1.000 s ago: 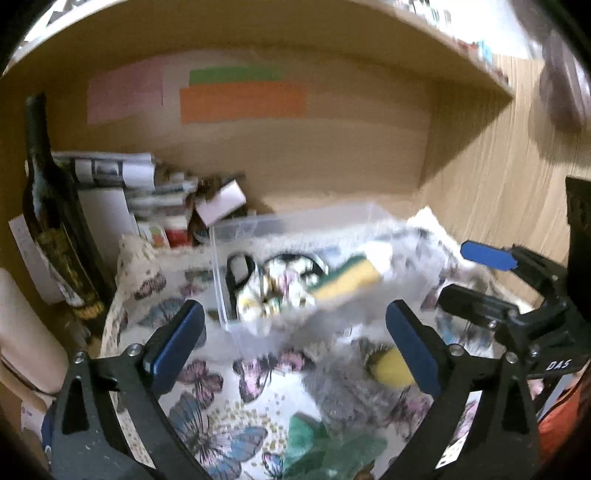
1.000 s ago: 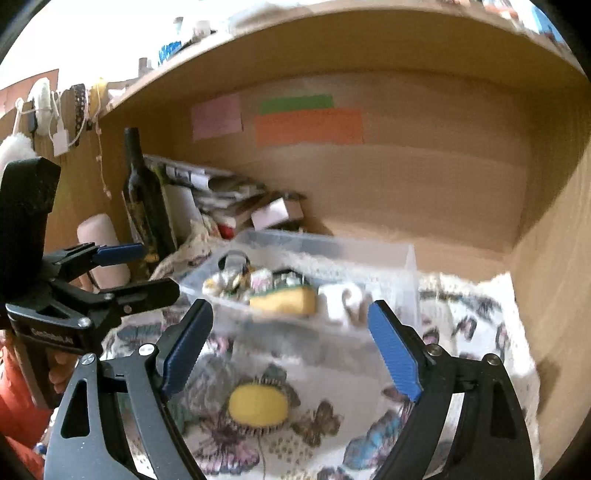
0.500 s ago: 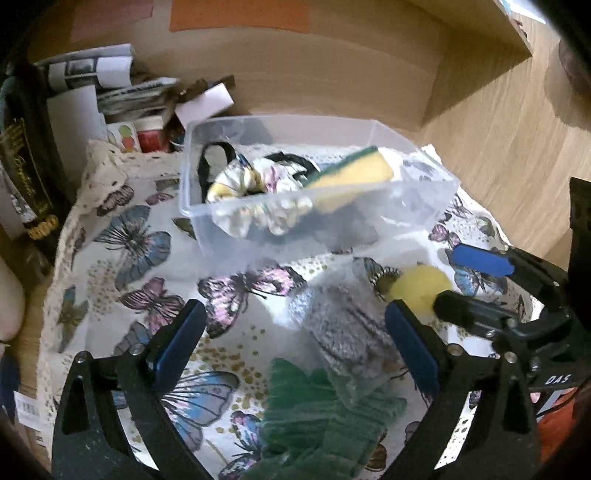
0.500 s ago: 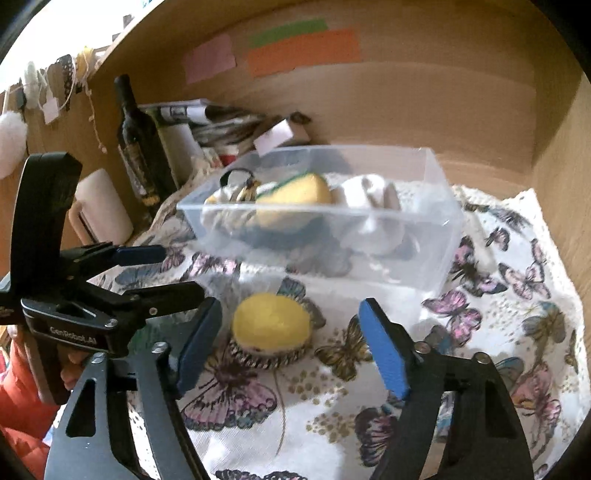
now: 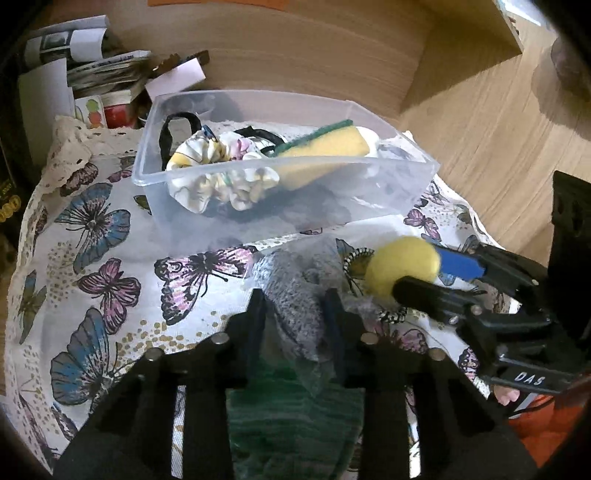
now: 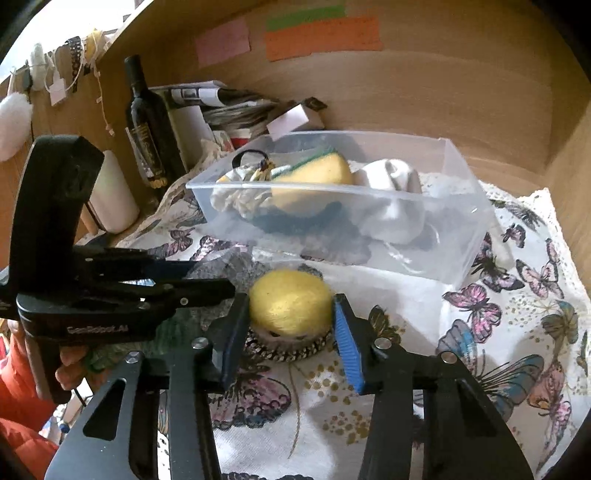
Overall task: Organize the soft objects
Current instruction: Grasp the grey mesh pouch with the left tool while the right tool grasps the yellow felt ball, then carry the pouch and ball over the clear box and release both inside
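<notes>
wooden shelf nook with a butterfly cloth (image 5: pixel 99 280) spread over the bottom, lace edge at the back. some sticky notes (image 6: pixel 321 33) on the back wall, a dark bottle (image 6: pixel 147 122) standing at the left next to a messy stack of papers (image 6: pixel 225 103).

clear bin (image 5: pixel 332 206) sits toward the back of the cloth. already in it: a floral scrunchie (image 5: pixel 221 173), a black hair tie (image 5: pixel 173 129), a yellow sponge (image 5: pixel 321 151) with a green scrub side leaning tilted against the front wall, and in the right wrist view a white sock (image 6: pixel 395 195) on the right side.

just in front of the bin, on the cloth, two things side by side. left gripper (image 5: pixel 293 314) has its jaws pulled in narrow on a grey fuzzy thing in a clear bag (image 5: pixel 291 291), fingers pressed on either side of it. below that there's a green cloth (image 5: pixel 291 417) under the gripper.

right gripper (image 6: pixel 291 325) has its blue pads (image 6: pixel 349 347) on both sides of the yellow ball (image 6: pixel 290 299), left pad touching it, right pad right at its edge, so jaws are about ball-width and look closed on it. the ball sits on a black and white patterned ring (image 6: pixel 288 350), still down on the cloth. can't tell if the ring is attached to the ball.
</notes>
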The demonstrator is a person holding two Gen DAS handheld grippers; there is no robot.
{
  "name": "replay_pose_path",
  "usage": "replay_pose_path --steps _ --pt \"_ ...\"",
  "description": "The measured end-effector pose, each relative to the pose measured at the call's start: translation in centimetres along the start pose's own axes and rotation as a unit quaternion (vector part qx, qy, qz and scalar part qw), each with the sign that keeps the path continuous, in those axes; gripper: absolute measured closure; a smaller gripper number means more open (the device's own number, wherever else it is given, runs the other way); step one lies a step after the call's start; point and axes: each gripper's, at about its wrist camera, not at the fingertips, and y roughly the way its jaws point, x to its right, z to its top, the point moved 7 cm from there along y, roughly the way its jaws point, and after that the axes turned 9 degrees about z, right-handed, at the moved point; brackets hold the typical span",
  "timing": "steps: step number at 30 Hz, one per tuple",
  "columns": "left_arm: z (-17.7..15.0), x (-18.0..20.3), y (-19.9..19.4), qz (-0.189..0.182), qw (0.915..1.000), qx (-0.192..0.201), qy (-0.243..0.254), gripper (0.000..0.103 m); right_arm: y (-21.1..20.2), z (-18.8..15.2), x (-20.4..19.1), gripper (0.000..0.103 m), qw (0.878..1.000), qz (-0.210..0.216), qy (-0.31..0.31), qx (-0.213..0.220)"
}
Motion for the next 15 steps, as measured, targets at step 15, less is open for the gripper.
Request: replay_pose_path --steps 15 --pt "2.4 0.0 -4.5 0.017 0.9975 0.069 0.001 0.085 -3.7 3.3 1.1 0.061 0.997 -0.033 -0.002 0.068"
